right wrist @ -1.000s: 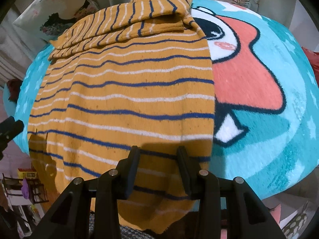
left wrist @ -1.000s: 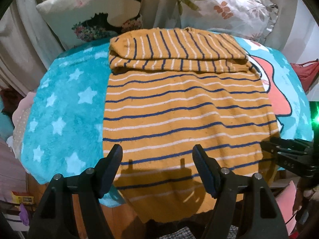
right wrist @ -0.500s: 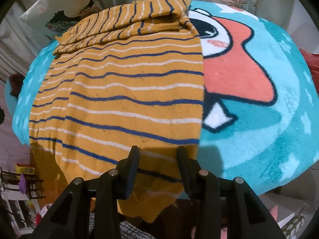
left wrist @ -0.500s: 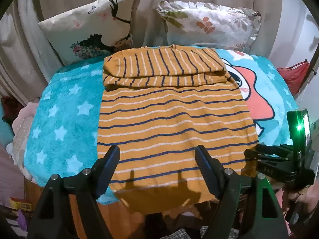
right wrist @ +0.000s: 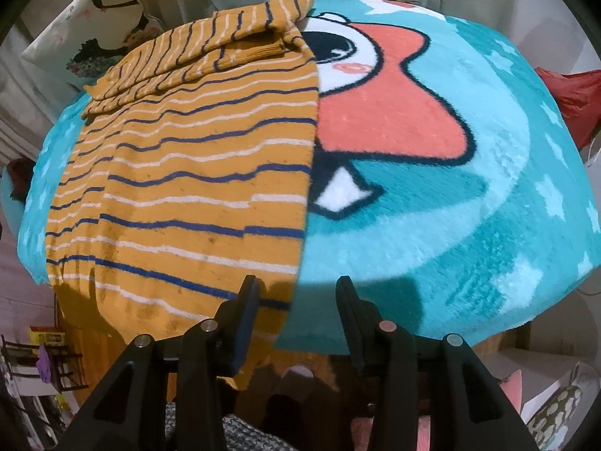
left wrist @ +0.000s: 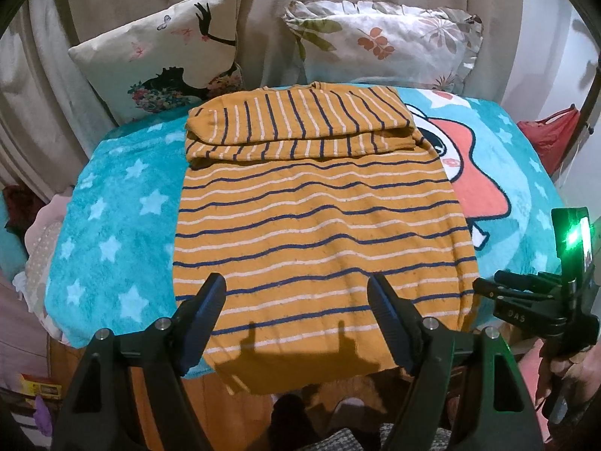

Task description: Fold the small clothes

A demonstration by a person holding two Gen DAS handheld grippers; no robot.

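A mustard sweater with navy and white stripes [left wrist: 319, 218] lies flat on a teal cartoon blanket [left wrist: 112, 206], its sleeves folded across the far end and its hem hanging over the near edge. My left gripper [left wrist: 296, 300] is open above the hem, touching nothing. My right gripper [right wrist: 296, 297] is open over the sweater's [right wrist: 188, 180] near right corner, just off the cloth. The right gripper also shows in the left wrist view [left wrist: 488, 285] beside the hem's right edge.
Two patterned pillows [left wrist: 165, 64] [left wrist: 383, 45] lean against a beige curtain behind the blanket [right wrist: 450, 225]. A red bag [left wrist: 552, 139] sits at the far right. The wooden front edge [left wrist: 225, 406] drops below the hem. Clutter lies on the floor at left.
Both grippers have drawn back toward me and away from the sweater. The right gripper has shifted right, from over the cloth to its right edge.
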